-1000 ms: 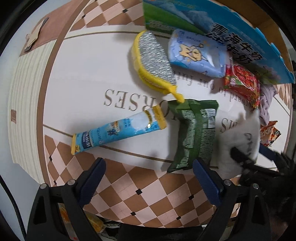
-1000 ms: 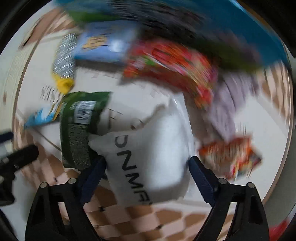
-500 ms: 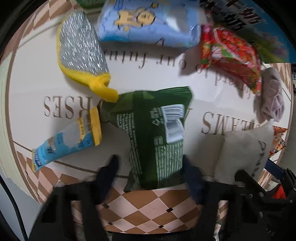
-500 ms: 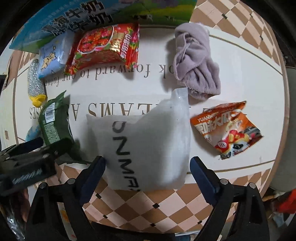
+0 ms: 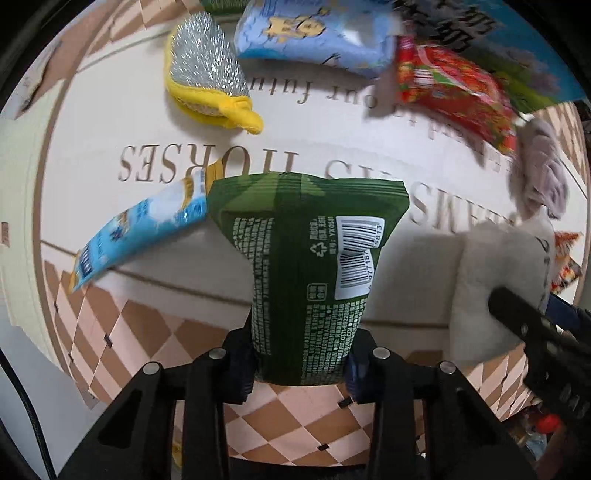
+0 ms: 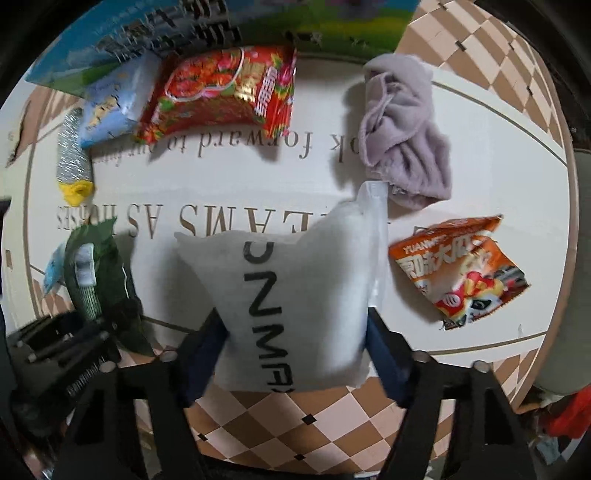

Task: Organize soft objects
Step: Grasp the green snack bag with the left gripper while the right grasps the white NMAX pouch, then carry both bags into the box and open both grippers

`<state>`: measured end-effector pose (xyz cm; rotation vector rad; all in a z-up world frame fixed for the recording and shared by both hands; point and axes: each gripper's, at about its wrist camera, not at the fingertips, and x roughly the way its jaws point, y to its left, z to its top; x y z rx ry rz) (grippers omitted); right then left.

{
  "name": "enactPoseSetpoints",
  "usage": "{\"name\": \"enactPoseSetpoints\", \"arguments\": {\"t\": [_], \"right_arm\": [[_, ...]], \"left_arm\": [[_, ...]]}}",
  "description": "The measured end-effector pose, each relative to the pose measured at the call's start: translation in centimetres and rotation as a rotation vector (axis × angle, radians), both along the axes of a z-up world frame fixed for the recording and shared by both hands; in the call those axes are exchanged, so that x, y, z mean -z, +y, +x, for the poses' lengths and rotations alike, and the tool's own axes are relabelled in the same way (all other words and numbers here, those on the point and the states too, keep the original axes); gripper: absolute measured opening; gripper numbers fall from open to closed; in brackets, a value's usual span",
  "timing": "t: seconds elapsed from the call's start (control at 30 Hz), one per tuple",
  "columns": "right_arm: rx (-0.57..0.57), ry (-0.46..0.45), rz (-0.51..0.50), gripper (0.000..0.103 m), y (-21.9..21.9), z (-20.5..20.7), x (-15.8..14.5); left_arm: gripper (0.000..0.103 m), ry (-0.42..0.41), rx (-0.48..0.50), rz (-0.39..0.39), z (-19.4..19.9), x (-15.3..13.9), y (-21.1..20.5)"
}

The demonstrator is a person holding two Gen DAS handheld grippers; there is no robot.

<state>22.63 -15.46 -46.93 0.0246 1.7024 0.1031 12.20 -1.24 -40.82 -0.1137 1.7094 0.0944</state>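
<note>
A green snack packet [image 5: 306,258] lies barcode up on the cream lettered mat [image 5: 92,147]. My left gripper [image 5: 299,369] points down at its near end. The jaws are closing and both pads press the packet's sides, pinching it narrow. A white pouch [image 6: 295,266] with black letters lies just right of it. My right gripper [image 6: 295,332] straddles the pouch's near half, jaws closing, with its pads against both edges. The left wrist view shows the pouch [image 5: 491,280] with the right gripper's dark finger over it. The right wrist view has the green packet [image 6: 88,273] at far left.
Behind lie a silver and yellow scrubber [image 5: 207,77], a pale blue wipes pack [image 5: 314,33], a red snack packet [image 6: 221,96] and a lilac cloth [image 6: 406,133]. A blue sachet [image 5: 140,229] touches the green packet's left corner. An orange packet [image 6: 461,269] lies right of the pouch. A blue-green carton [image 6: 147,29] stands at the back.
The left gripper came down over the green packet and its jaws narrowed from wide open onto it. The right gripper sank lower over the white pouch and its jaws drew in against it.
</note>
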Motion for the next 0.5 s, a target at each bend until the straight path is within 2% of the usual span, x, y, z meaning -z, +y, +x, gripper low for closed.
{"name": "enactPoseSetpoints", "arguments": {"t": [0.2, 0.3, 0.33, 0.4, 0.5], "right_arm": [[0.06, -0.019, 0.118, 0.065, -1.3, -1.2, -0.1], [0.064, -0.066, 0.166, 0.064, -2.2, -1.8, -1.6], [0.067, -0.081, 0.183, 0.064, -1.7, -2.1, -3.2], [0.076, -0.122, 0.22, 0.064, -2.0, -1.8, -5.5], [0.087, -0.19, 0.274, 0.064, -2.2, -0.4, -9.8]], "left_arm": [[0.034, -0.084, -0.031, -0.031, -3.6, -3.6, -1.1], [0.034, -0.165, -0.015, -0.043, -4.7, -7.2, -1.7], [0.034, -0.193, -0.006, -0.045, -4.8, -8.5, -2.0], [0.034, -0.249, 0.015, -0.056, -2.5, -12.6, -1.8], [0.034, -0.31, 0.053, -0.086, 3.5, -17.9, -2.0]]}}
